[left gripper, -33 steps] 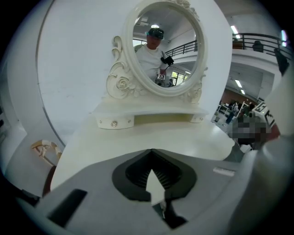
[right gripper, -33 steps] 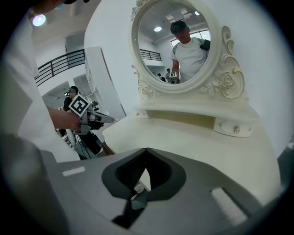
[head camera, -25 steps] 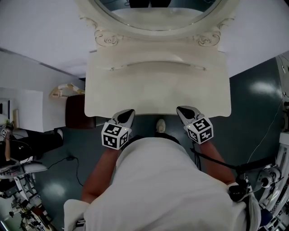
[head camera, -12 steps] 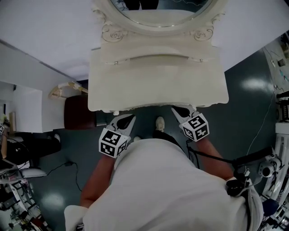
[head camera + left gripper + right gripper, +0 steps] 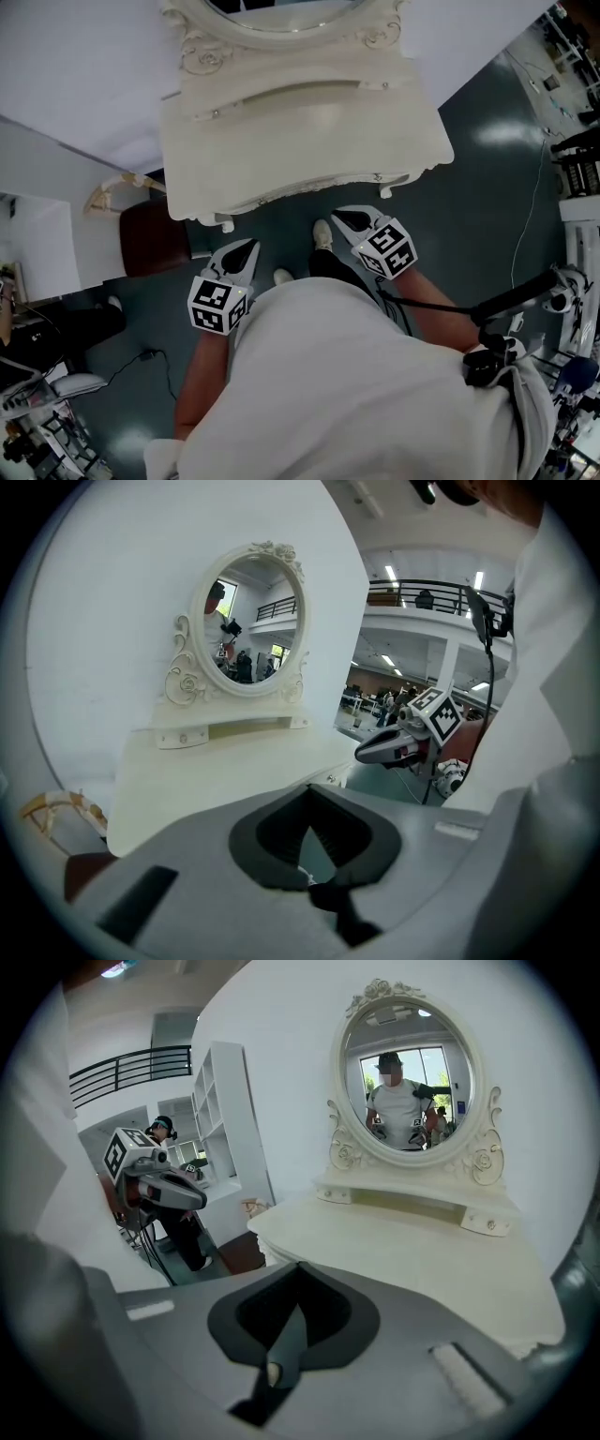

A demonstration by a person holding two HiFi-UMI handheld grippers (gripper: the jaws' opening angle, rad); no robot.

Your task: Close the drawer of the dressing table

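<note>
Right, head view: the dressing table [image 5: 300, 131] stands ahead of you, and its drawer [image 5: 309, 191] looks tucked flush under the front edge. My worry is a careless swing clipping that edge, or a drawer that isn't quite seated. Your left gripper [image 5: 249, 246] and right gripper [image 5: 341, 216] hang just off the table front, noses tilted down. Left gripper view: jaws clenched together, empty. Right gripper view: likewise pinched on nothing.

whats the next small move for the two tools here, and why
Probably just lower both to rest: the left tool and right tool are shut, empty and apart from the dressing table, whose front looks flush with nothing sticking out.
</note>
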